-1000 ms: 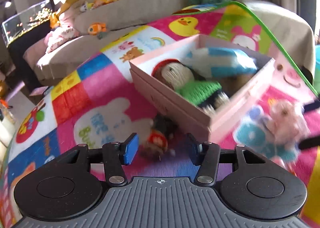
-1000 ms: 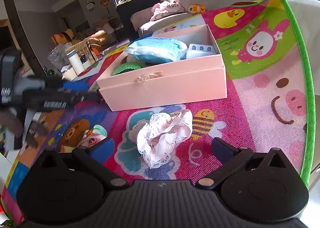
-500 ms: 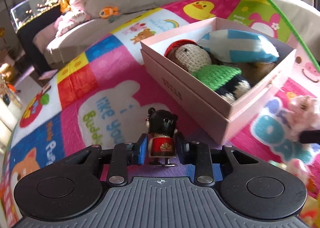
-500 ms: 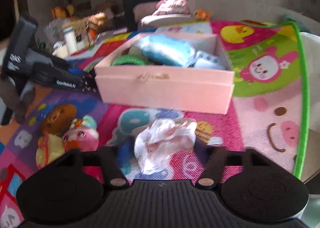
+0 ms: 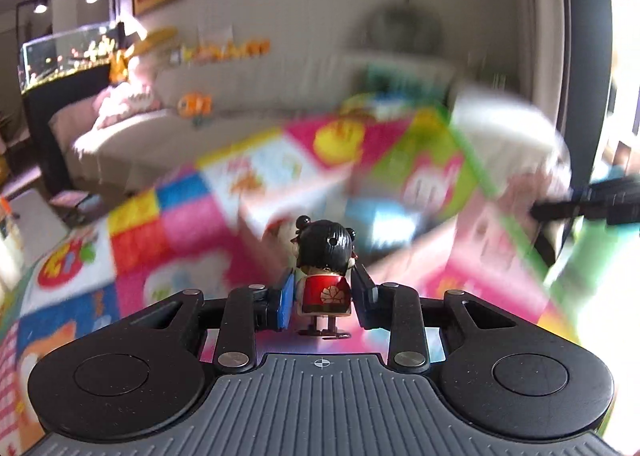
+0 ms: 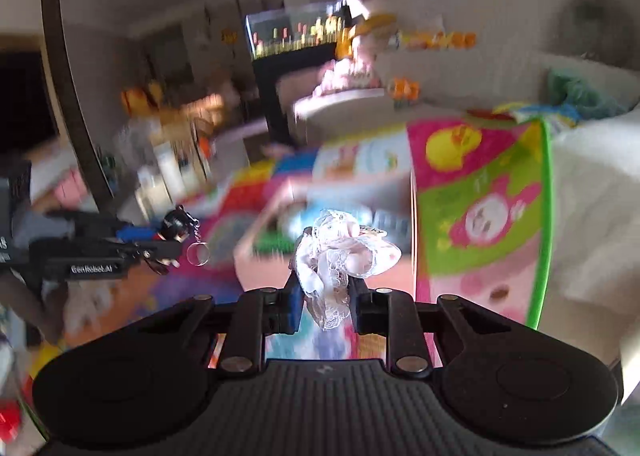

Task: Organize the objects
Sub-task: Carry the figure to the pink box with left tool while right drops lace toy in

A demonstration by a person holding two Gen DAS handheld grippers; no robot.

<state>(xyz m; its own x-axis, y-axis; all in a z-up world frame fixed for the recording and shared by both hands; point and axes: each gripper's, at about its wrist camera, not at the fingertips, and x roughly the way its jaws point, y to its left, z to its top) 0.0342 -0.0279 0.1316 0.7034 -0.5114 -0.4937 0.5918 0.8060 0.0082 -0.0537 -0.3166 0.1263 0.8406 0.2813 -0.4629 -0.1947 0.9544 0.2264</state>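
My left gripper (image 5: 324,296) is shut on a small doll figure (image 5: 325,256) with black hair buns and a red dress, held upright above the colourful play mat (image 5: 192,223). From the right wrist view the same doll (image 6: 176,221) shows a key ring dangling below it. My right gripper (image 6: 324,296) has its jaws closing on a bunched white and pink lace cloth (image 6: 340,252), which its pads pinch in the air. Behind the cloth lies the pink box (image 6: 264,268), badly blurred. The right gripper's tip (image 5: 560,209) enters the left wrist view at the right edge.
A beige sofa (image 5: 168,135) with plush toys runs behind the mat. A fish tank on a black stand (image 5: 64,59) is at the back left. The mat's green border (image 6: 546,215) marks its right edge, with a white cushion beyond it. Clutter stands at the far left.
Both grippers have risen off the mat with their loads. The left closed on the doll and lifted it. The right closed on the lace cloth and raised it. Both views have tilted upward.
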